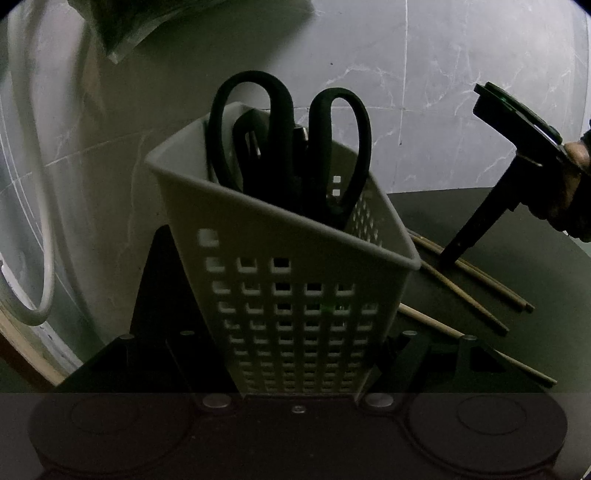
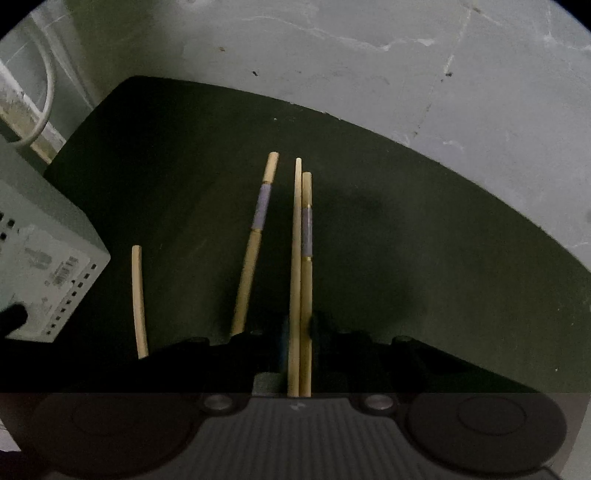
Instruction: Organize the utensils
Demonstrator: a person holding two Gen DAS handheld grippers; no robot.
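My left gripper (image 1: 295,365) is shut on a white perforated utensil holder (image 1: 295,280), tilted, holding black scissors (image 1: 332,147) and other black utensils. In the left wrist view my right gripper (image 1: 458,251) reaches down onto wooden chopsticks (image 1: 465,291) on the dark mat (image 1: 498,236). In the right wrist view my right gripper (image 2: 297,328) has its fingers closed around two chopsticks (image 2: 297,258) lying side by side. Two more chopsticks lie to the left, one with a grey band (image 2: 255,243) and one plain (image 2: 138,299). The holder's corner (image 2: 48,266) shows at the left.
The dark mat (image 2: 406,221) lies on a grey marble-patterned floor (image 2: 332,55). A white cable (image 1: 40,221) loops at the left, beside a wall edge. A dark bag (image 1: 122,26) lies at the top left.
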